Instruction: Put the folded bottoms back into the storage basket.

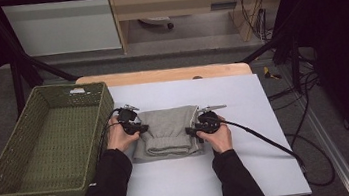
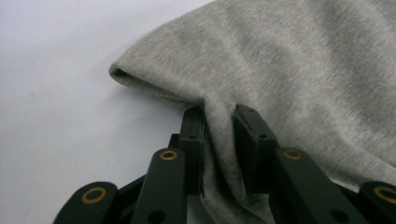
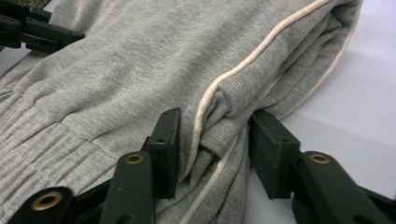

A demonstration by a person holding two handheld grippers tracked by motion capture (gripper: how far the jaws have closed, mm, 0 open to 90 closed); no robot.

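A folded grey garment (image 1: pixel 169 129) with a cream piping stripe lies in the middle of the white table cover (image 1: pixel 183 182). My left gripper (image 1: pixel 142 128) is at its left edge. In the left gripper view the gripper (image 2: pixel 218 122) is shut on a pinched ridge of the garment (image 2: pixel 303 70). My right gripper (image 1: pixel 190 130) is at the garment's right edge. In the right gripper view the gripper (image 3: pixel 215 128) holds the thick layered edge of the garment (image 3: pixel 140 60) between its jaws. The left gripper (image 3: pixel 32 30) also appears far off at the top left there.
A large green woven basket (image 1: pixel 0 170) stands at the table's left, close to my left hand. Bare white cover lies in front of and to the right of the garment. A cable (image 1: pixel 268 142) trails right from the right gripper.
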